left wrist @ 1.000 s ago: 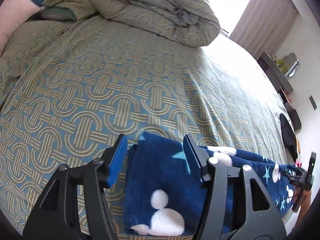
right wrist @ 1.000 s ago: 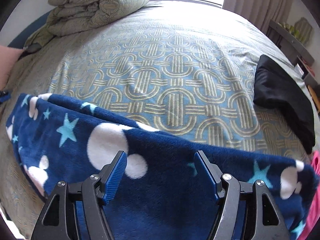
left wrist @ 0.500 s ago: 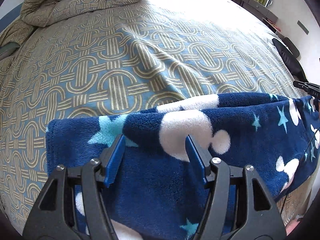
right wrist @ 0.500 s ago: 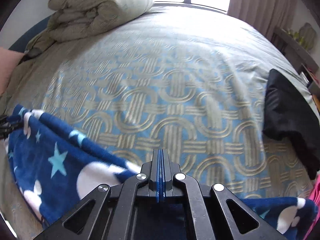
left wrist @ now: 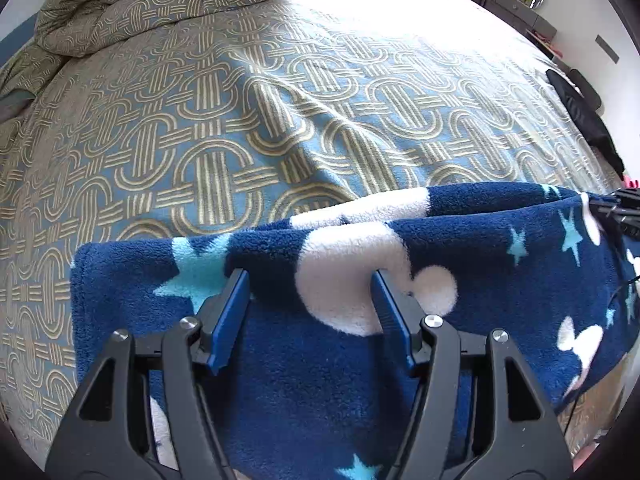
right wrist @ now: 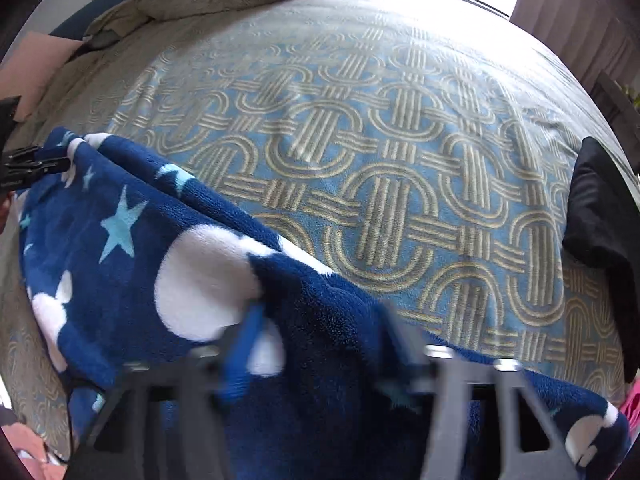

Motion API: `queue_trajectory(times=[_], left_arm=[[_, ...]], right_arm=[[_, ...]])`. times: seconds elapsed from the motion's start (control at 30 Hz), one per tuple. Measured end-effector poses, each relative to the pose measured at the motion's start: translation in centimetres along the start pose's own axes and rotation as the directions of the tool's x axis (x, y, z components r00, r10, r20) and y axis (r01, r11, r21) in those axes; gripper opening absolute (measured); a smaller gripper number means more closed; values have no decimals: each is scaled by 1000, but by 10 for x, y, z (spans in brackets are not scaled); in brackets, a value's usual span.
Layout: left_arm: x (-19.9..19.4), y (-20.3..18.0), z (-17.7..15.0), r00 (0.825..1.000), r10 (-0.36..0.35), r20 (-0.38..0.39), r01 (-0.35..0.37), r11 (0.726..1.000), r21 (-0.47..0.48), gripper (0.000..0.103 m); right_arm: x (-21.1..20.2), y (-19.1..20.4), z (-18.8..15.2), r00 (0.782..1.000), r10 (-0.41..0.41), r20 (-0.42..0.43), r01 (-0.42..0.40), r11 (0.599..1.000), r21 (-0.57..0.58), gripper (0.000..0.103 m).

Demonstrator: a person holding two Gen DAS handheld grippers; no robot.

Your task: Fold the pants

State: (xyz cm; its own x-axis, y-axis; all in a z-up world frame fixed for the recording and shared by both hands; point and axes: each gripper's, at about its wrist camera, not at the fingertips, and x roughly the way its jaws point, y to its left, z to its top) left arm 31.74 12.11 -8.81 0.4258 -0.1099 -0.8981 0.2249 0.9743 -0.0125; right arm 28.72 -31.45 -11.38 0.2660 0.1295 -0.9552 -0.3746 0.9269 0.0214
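While poised for regrasp, mid-fold. At left gripper (left wrist: 310,292): roughly half open, astride pants (left wrist: 320,380) directly beneath, pinching nothing. At right gripper (right wrist: 324,332): blurred, jaws just opening, fleece between, unclamped. Next, judged: close on fleece below fingertips, carry forward over bedspread (left wrist: 240,120).

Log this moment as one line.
task: fold pants | left gripper: open over pants | right gripper: jaws just opening, pants between | surface: bed
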Motion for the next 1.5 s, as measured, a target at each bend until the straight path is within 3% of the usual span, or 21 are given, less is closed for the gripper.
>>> queue_trajectory(times=[0.1, 0.17, 0.2, 0.23, 0.3, 0.37, 0.4, 0.5, 0.57, 0.63, 0.7, 0.73, 0.8, 0.9, 0.97, 1.07, 1.17, 1.23, 1.3, 1.4, 1.5], left_arm=[[-7, 5, -1, 1000, -3, 28, 5, 997, -74, 64], [-19, 10, -5, 999, -5, 52, 12, 992, -125, 64], [-30, 10, -10, 997, -1, 74, 11, 990, -140, 64], [-43, 8, -18, 994, -15, 110, 30, 989, -141, 64], [-65, -2, -34, 985, -90, 147, 107, 988, -110, 64], [-79, -22, -54, 976, -168, 139, 176, 983, -46, 64], [-84, -34, -64, 975, -184, 128, 187, 982, -14, 64], [-93, -70, -93, 960, -266, 90, 262, 963, 55, 64], [-95, -98, -107, 929, -368, 51, 364, 929, 63, 64], [-95, -132, -120, 880, -475, 3, 473, 876, 92, 64], [-92, -176, -126, 839, -539, -78, 544, 821, 176, 64], [-90, -203, -129, 829, -548, -115, 559, 797, 228, 64], [-84, -243, -128, 817, -553, -164, 576, 764, 290, 64], [-78, -303, -126, 800, -564, -205, 598, 719, 353, 64], [-74, -336, -121, 806, -556, -203, 587, 705, 398, 64], [-65, -364, -112, 826, -530, -192, 558, 726, 402, 64], [-66, -375, -101, 818, -550, -166, 569, 738, 363, 62], [-65, -381, -99, 819, -549, -165, 570, 746, 345, 37], [-61, -388, -101, 840, -519, -160, 540, 766, 348, 23], [-56, -391, -104, 845, -511, -159, 534, 781, 325, 17], [-59, -392, -110, 849, -506, -156, 528, 790, 312, 17]], right_arm=[[-18, -14, 15, 991, -63, 118, 46, 989, 141, 0], [-24, -38, 19, 970, -198, 143, 156, 953, 261, 4], [-24, -50, 18, 972, -197, 126, 151, 942, 301, 5], [-25, -57, 14, 984, -135, 112, 92, 941, 326, 6], [-45, -55, -7, 989, -47, 139, 0, 946, 323, 14], [-77, -32, -36, 982, 5, 189, -51, 969, 242, 29], [-93, -21, -54, 976, 44, 213, -86, 977, 194, 31], [-139, 11, -111, 951, 150, 269, -178, 980, 84, 53], [-166, 19, -154, 942, 185, 280, -210, 976, 64, 72], [-175, 23, -188, 958, 158, 240, -182, 980, 78, 74], [-173, 21, -214, 980, 51, 193, -75, 990, 119, 74], [-168, 14, -226, 984, -3, 176, -26, 987, 161, 74], [-161, -12, -241, 984, -50, 170, -3, 954, 299, 74], [-158, -54, -263, 971, -48, 233, -85, 844, 530, 74], [-163, -76, -279, 962, -49, 268, -132, 775, 618, 74], [-166, -91, -293, 958, -80, 277, -130, 739, 661, 74], [-170, -104, -301, 955, -119, 272, -100, 733, 672, 74], [-173, -117, -302, 950, -139, 278, -91, 731, 677, 74], [-178, -136, -297, 942, -169, 291, -76, 735, 673, 74], [-189, -172, -275, 922, -226, 316, -39, 756, 653, 75], [-190, -206, -241, 914, -226, 337, -32, 788, 615, 81]])
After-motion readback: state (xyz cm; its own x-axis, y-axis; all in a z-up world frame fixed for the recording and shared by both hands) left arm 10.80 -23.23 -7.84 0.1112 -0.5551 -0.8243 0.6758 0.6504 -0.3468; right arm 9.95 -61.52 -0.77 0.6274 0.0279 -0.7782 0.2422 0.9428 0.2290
